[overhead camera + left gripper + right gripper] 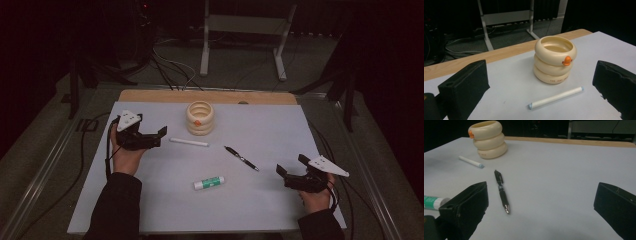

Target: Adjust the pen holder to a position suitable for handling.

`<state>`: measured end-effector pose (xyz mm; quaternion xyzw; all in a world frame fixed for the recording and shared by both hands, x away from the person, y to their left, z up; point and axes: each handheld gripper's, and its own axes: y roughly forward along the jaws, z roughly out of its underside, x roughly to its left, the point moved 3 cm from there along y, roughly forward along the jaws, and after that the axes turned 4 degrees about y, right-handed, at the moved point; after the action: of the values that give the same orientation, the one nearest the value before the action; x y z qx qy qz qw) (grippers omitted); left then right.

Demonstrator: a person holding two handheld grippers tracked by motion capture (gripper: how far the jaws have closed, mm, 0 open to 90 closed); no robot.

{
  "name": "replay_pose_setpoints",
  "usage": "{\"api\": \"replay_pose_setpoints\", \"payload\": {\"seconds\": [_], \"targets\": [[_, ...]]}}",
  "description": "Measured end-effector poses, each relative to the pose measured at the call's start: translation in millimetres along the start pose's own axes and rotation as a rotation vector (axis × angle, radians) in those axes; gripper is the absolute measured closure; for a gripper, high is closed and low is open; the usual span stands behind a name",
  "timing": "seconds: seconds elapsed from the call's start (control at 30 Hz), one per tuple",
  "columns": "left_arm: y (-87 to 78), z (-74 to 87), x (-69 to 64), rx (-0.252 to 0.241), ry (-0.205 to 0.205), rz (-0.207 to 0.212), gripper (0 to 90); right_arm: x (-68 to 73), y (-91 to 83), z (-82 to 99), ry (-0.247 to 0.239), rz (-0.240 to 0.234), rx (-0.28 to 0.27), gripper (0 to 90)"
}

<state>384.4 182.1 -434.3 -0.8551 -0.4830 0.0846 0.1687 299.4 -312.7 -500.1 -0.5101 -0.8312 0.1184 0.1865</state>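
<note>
A cream cup of three stacked rings (200, 118) (554, 62) (489, 139) with a small orange knob stands at the back middle of the white sheet. A white marker (189, 142) (556, 97) (471, 161) lies just in front of it. A black pen (241, 158) (502, 190) lies right of centre, and a green and white glue stick (209, 183) (434, 202) nearer the front. My left gripper (161, 136) (541, 90) is open, left of the marker. My right gripper (290, 165) (541, 207) is open at the front right, pointing toward the pen.
The white sheet (260, 125) covers a wooden table whose back edge (210, 96) shows. Beyond it stand a white metal frame (245, 35) and cables on the floor. Cables trail from both grippers off the table's sides.
</note>
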Motion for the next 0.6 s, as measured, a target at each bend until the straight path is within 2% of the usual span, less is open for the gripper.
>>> {"api": "replay_pose_setpoints", "payload": {"seconds": [0.3,0.6], "targets": [[19.1,-6.6,0.5,0.024,-0.008,-0.003,0.6,-0.5,0.4,0.1,0.002,0.0,0.0,0.0],[31.3,-12.2,2.2,0.037,-0.018,-0.015,0.5,-0.7,0.5,0.1,0.005,0.0,0.002,0.0]]}}
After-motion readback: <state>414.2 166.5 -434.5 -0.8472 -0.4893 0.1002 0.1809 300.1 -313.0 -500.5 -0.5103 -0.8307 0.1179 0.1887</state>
